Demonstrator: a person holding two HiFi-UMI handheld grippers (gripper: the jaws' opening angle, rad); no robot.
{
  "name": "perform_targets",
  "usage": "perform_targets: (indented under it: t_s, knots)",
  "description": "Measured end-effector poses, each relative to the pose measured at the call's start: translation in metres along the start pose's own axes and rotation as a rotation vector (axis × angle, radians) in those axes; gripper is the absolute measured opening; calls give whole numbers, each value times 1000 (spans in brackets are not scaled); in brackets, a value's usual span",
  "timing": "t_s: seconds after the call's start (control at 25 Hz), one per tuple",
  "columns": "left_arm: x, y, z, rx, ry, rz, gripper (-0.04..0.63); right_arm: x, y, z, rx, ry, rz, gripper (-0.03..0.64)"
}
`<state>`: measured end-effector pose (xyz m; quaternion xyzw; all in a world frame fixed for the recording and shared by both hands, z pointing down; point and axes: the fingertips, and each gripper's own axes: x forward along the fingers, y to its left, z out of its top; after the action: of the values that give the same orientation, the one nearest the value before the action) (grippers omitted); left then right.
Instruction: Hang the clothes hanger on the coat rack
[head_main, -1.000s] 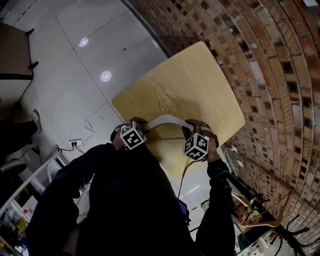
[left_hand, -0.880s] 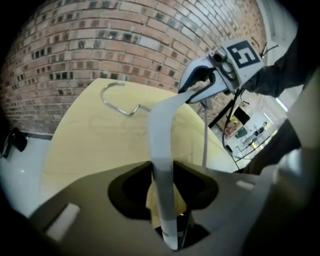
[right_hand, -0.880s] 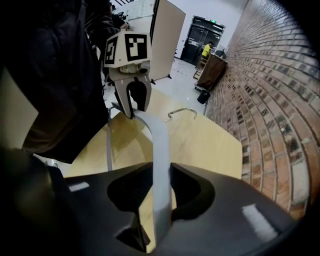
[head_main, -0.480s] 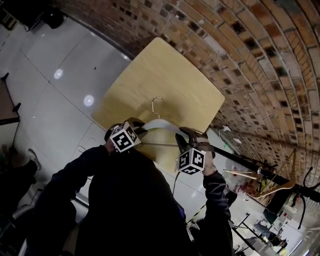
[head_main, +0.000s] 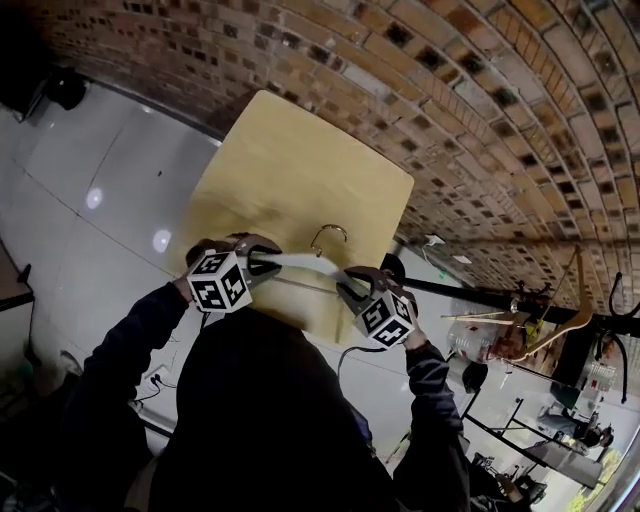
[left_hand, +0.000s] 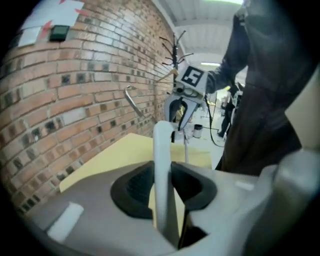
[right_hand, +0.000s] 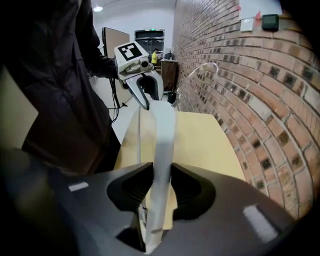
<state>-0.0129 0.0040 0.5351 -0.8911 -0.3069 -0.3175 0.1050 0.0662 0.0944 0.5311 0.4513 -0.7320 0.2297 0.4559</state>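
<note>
While the hanger (head_main: 300, 261) hangs over the near edge of the table (head_main: 300, 150), its hook points toward the brick wall (head_main: 450, 100). The left gripper (head_main: 262, 263), its jaws having just been closing, clamps one end. The right gripper (head_main: 350, 287) clamps the other.

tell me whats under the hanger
The wooden table lies below the hanger, which looks lifted clear of it. The table's near edge cannot be seen: the person's dark torso covers it in the head view.

Both arms reach forward; the left gripper (head_main: 262, 266), its jaws just closed further, and the right gripper (head_main: 350, 290) each clamp the hanger (head_main: 300, 261)
</note>
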Motion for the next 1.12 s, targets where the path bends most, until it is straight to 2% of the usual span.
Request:
perform_targets:
  t_s: [0.04, 0.2, 0.48, 0.76, 0.96, 1.12]
  knots:
    - [-1, -2, 6, 30, -16, -21, 112, 0, 2, -4, 19, 1, 14, 120]
    - [0, -13, 33, 59, -97, -153, 100, -6, 8, -22, 101, -46, 13, 110]
    - [20, -41, 41, 292, -18, -309, 74, 7, 38, -42, 110, -28, 61, 95]
    - [20, -47, 35, 369, 33, -424, 74, 28, 61, -39, 130, -99, 1, 92]
    - [10, -48, 40, 368, -11, -470, 78, 9, 73, -28, 212, -126, 22, 89]
    - [31, -40, 83, 385, -122, -423, 106, -34, 70, -50, 377, -121, -21, 87]
